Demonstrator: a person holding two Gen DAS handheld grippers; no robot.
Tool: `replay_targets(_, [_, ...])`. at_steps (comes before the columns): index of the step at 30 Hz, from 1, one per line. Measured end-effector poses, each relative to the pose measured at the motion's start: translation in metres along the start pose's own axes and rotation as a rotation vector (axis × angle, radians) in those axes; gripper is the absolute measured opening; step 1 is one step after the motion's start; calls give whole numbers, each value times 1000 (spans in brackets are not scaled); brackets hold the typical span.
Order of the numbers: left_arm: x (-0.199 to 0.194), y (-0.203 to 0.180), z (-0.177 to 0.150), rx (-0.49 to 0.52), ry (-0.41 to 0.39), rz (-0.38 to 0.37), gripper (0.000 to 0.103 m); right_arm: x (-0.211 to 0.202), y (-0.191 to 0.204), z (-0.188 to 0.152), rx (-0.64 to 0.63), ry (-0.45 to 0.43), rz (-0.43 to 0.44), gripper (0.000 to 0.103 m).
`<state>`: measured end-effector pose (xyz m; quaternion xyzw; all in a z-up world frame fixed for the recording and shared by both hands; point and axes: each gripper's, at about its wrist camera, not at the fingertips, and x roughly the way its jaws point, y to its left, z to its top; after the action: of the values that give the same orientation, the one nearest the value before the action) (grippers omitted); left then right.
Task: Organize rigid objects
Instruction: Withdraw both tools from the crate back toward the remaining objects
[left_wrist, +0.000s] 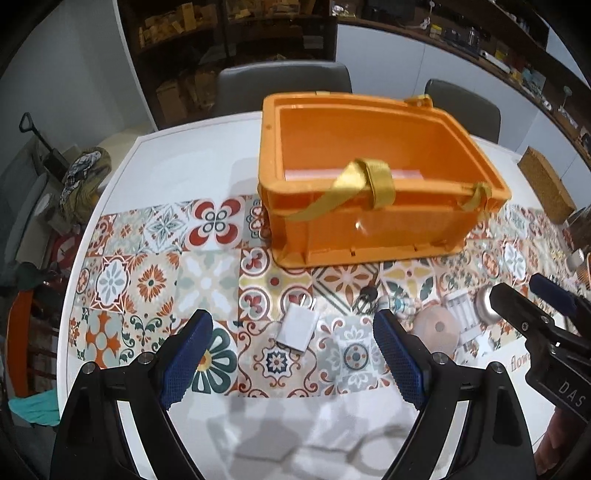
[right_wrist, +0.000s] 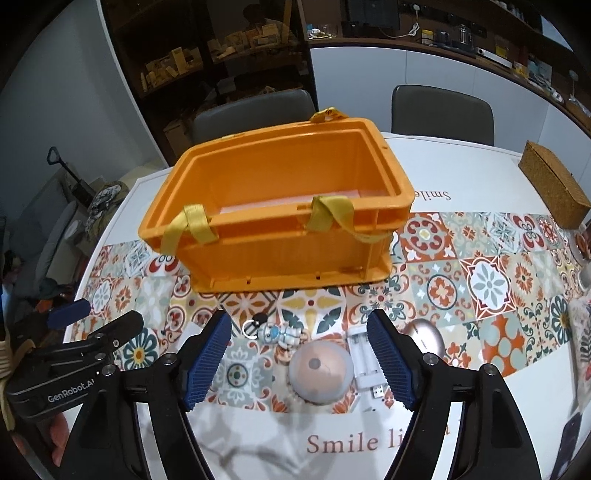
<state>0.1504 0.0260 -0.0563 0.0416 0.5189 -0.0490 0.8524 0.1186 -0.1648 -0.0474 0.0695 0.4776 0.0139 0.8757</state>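
Where legible: "Smile" on tablecloth (right_wrist: 480, 177).

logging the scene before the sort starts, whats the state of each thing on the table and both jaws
crate: upright, lidless, straps draped over near rim
charger: flat on table, prongs toward crate
dome: on table, untouched
battery case: open, no batteries
toy figure: lying down
mouse: on table
left gripper: jaws open, holding nothing
right gripper: jaws open, holding nothing

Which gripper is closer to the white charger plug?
Left. The left gripper has the white charger plug lying between its open fingers; the right gripper hangs over a pink dome further right.
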Motion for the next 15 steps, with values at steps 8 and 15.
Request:
replay_targets(8, [13,-2,-18,-26,23,7,89,11,-3,-14,-33,26,17,81])
replay_targets(15, [15,-3,-27,-70,3,8,89,19,-8,-24,-44,38,79,83])
